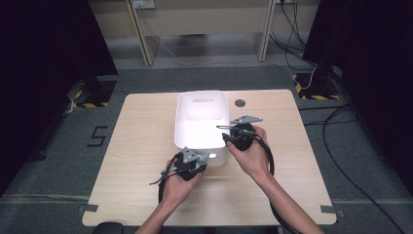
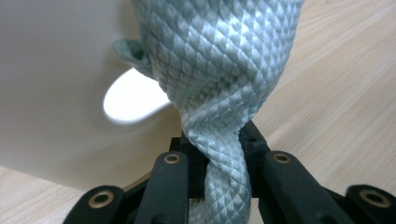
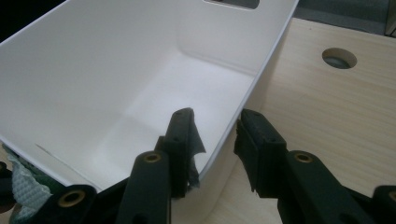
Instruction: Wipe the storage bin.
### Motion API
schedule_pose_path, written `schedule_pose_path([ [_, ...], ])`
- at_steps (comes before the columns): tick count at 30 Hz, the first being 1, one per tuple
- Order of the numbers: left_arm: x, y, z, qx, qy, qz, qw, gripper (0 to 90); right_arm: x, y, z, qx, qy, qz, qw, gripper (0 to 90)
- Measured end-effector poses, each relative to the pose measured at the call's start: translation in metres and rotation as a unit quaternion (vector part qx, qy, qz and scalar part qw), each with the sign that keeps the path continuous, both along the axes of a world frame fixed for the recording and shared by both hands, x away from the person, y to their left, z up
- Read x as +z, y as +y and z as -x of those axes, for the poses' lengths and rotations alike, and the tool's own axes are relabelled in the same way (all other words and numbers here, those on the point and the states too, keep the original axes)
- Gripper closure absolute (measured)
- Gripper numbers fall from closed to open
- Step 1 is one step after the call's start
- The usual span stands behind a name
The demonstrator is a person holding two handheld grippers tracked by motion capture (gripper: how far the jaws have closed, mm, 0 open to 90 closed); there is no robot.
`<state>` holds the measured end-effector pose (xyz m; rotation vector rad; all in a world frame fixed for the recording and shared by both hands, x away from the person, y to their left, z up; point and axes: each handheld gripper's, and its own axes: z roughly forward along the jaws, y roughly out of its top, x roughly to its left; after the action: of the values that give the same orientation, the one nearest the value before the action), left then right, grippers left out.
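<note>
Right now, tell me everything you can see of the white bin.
The bin is a white, smooth, plastic-looking rectangular tub with rounded corners and slot handles cut in its end walls. It stands upright near the table's middle, its floor bare. The right gripper straddles its side wall, jaws apart. At its near end the left gripper pinches a pale green cloth.

The hand-held gripper [image 2: 219, 158] clamps a twisted pale green cloth [image 2: 219, 70] beside the white bin's handle hole [image 2: 130, 98].
</note>
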<state>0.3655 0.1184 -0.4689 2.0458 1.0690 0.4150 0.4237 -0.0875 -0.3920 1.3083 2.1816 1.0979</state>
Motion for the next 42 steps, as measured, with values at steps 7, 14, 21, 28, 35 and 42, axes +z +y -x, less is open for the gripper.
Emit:
schedule_pose_path([
  [7,-0.006,-0.001,-0.001,0.000,0.001,-0.003,1.0000,77.2,0.000,0.000,0.000,0.000,0.000,0.000,1.0000,65.5],
  [14,-0.011,-0.002,-0.002,-0.001,0.003,-0.008,1.0000,77.2,0.000,0.000,0.000,-0.001,0.001,0.002,1.0000,65.3],
  [21,-0.015,-0.003,-0.002,0.000,0.006,-0.013,0.9999,77.2,0.000,0.000,0.000,0.000,0.001,0.000,1.0000,65.3],
  [28,-0.020,-0.005,-0.002,0.001,0.009,-0.015,0.9998,77.1,0.000,0.000,0.000,-0.001,0.001,0.001,1.0000,65.3],
  [35,-0.027,-0.008,-0.003,0.003,0.012,-0.017,0.9998,77.1,0.000,0.000,0.000,-0.001,0.000,0.001,1.0000,65.3],
  [42,-0.029,-0.009,-0.004,0.002,0.012,-0.021,0.9997,77.1,0.000,0.000,0.001,-0.001,0.000,0.002,1.0000,65.3],
])
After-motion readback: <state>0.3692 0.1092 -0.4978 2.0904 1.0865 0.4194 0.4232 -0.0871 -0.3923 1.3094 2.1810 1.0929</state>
